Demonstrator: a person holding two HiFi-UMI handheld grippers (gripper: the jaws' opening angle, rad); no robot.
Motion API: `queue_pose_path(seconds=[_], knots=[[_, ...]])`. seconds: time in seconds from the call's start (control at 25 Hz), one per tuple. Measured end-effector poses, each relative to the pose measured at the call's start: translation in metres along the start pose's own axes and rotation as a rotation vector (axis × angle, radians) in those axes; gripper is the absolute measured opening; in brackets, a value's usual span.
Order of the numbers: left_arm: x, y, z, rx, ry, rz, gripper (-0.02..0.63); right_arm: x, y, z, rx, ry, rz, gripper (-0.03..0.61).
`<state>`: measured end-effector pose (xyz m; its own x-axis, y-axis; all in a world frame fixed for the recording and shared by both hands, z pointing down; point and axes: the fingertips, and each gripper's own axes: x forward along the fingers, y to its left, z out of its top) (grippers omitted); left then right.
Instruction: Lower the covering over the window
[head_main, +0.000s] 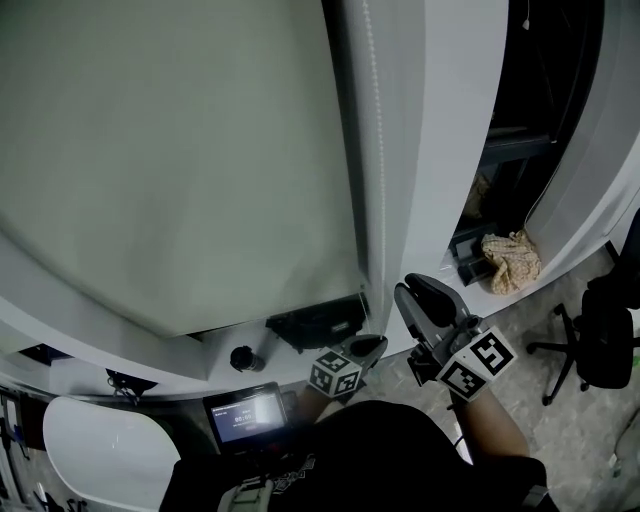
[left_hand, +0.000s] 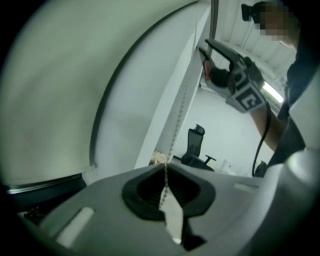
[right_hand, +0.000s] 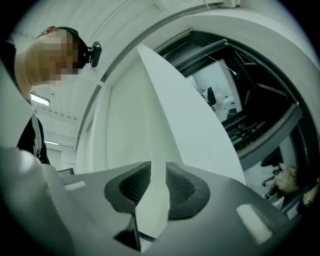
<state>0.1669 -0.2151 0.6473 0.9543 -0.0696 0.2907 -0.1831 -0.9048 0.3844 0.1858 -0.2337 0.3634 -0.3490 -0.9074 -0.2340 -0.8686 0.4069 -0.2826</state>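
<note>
Roller blind hangs almost fully down, left of the white window frame. Left gripper is clamped on the bead chain. Right gripper, held higher, has its jaws apart and empty.

The blind beyond the left claw looks like smooth, matt, pale cloth. The bead chain nipped in that claw is a string of small pale beads. The left claw and the right claw are matt grey plastic with black ribbed pads. Right of the right claw lies a crumpled, rough beige rag.
</note>
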Motion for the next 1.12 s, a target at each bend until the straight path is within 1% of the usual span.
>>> queue_pose_path(seconds=[0.08,0.2,0.24,0.28,0.36,0.4,0.56,0.64,0.68,0.72,0.84,0.92,1.0,1.12], knots=[[0.002,-0.002,-0.028,-0.017,0.083,-0.007,0.011,0.011,0.016,0.021,-0.044,-0.025,0.039,0.091],[-0.001,0.011,-0.091,-0.056,0.234,0.007,0.011,0.026,0.035,0.044,-0.085,-0.043,0.073,0.098],[-0.003,0.016,-0.11,-0.078,0.272,0.012,0.011,0.032,0.041,0.051,-0.096,-0.043,0.081,0.098],[-0.006,0.018,-0.122,-0.109,0.293,0.012,0.012,0.038,0.046,0.057,-0.107,-0.04,0.09,0.098],[-0.013,0.019,-0.13,-0.172,0.298,0.009,0.012,0.049,0.057,0.067,-0.132,-0.031,0.109,0.109],[-0.015,0.019,-0.13,-0.186,0.296,0.006,0.012,0.053,0.061,0.071,-0.144,-0.03,0.12,0.112],[-0.02,0.008,-0.123,-0.188,0.299,-0.017,0.012,0.065,0.076,0.1,-0.206,-0.07,0.148,0.112],[-0.022,0.005,-0.124,-0.185,0.299,-0.027,0.012,0.074,0.078,0.108,-0.247,-0.057,0.142,0.11],[-0.022,0.003,-0.123,-0.174,0.298,-0.037,0.012,0.079,0.078,0.109,-0.259,-0.039,0.14,0.087],[-0.022,0.001,-0.122,-0.158,0.295,-0.047,0.012,0.083,0.078,0.109,-0.268,-0.02,0.138,0.023],[-0.024,0.001,-0.118,-0.119,0.27,-0.062,0.014,0.086,0.073,0.109,-0.291,0.008,0.109,0.017],[-0.024,0.002,-0.109,-0.109,0.228,-0.063,0.013,0.084,0.064,0.112,-0.3,0.018,0.08,0.017],[-0.022,0.002,-0.09,-0.09,0.142,-0.061,0.01,0.08,0.054,0.115,-0.296,0.024,0.064,0.015],[-0.027,0.008,-0.054,-0.028,-0.024,-0.028,0.011,0.074,0.041,0.12,-0.294,0.018,0.045,0.015]])
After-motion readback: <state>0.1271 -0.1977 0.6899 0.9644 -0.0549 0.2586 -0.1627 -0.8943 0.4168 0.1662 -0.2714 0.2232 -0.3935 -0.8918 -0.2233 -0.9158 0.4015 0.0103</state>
